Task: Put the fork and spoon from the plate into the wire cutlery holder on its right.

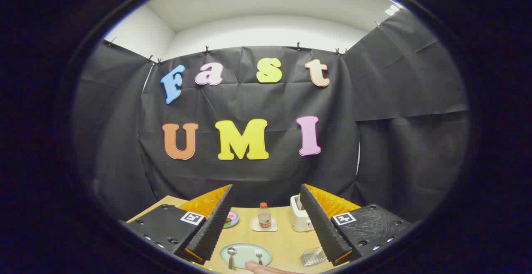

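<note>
A pale green plate (246, 250) lies on the wooden table between and below my fingers. On it lie a spoon (231, 255) at its left side and a fork (259, 255) at its right. The wire cutlery holder (313, 256) stands to the plate's right, close against my right finger (323, 224). My gripper (266, 193) hovers high above the table, open wide, with nothing between its fingers. A fingertip of a person's hand (262, 268) touches the plate's near edge.
A small bottle with a red cap (264, 215) stands on a white coaster beyond the plate. A white toaster (300, 218) sits at the back right, and a small patterned dish (231, 219) at the back left. Black cloth walls close in the table.
</note>
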A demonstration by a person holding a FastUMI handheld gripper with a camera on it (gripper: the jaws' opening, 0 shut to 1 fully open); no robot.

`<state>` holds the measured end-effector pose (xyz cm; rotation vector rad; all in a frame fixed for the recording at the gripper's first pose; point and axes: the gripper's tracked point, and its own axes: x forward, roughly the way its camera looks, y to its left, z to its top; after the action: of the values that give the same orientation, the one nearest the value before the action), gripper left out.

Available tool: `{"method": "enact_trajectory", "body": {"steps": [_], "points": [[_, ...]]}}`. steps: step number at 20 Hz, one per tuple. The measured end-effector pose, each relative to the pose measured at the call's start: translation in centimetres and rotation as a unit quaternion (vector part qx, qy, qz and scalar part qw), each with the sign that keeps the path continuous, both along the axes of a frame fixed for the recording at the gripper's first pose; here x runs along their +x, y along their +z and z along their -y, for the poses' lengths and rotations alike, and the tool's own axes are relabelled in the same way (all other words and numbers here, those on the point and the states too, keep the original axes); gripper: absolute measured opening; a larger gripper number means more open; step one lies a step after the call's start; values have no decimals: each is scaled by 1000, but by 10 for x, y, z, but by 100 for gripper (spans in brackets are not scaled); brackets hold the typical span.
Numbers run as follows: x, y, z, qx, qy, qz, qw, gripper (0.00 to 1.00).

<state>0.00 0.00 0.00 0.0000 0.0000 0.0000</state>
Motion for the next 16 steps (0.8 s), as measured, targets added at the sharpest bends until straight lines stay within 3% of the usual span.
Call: {"method": "enact_trajectory", "body": {"steps": [16], "points": [[6, -50, 31, -17, -38, -63, 997, 96]]}}
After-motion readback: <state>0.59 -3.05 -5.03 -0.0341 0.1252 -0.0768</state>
